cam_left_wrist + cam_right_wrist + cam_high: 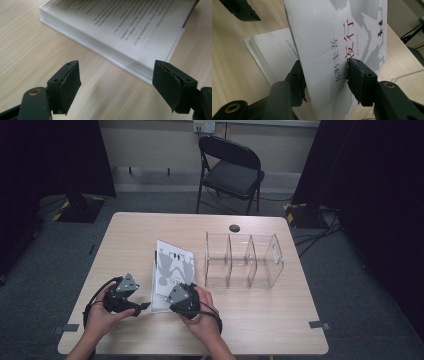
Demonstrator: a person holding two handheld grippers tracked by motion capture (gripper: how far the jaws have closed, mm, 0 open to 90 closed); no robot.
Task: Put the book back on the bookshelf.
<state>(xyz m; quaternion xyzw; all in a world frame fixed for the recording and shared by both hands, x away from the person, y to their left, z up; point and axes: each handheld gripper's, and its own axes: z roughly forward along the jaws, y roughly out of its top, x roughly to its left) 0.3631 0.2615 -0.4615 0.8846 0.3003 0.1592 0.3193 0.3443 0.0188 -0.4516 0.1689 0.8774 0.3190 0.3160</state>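
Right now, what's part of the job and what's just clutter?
In play:
book, its cover pinched and lifted by the right gripper
left gripper, open near the book's edge
probably the clear divided rack

Lying about:
folding chair
black disc

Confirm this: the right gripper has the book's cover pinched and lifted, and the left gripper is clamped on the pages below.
Not quite. The left gripper is not clamped on anything: the left gripper view shows its jaws wide apart, short of the pages. The right gripper does have the book's cover pinched and lifted.
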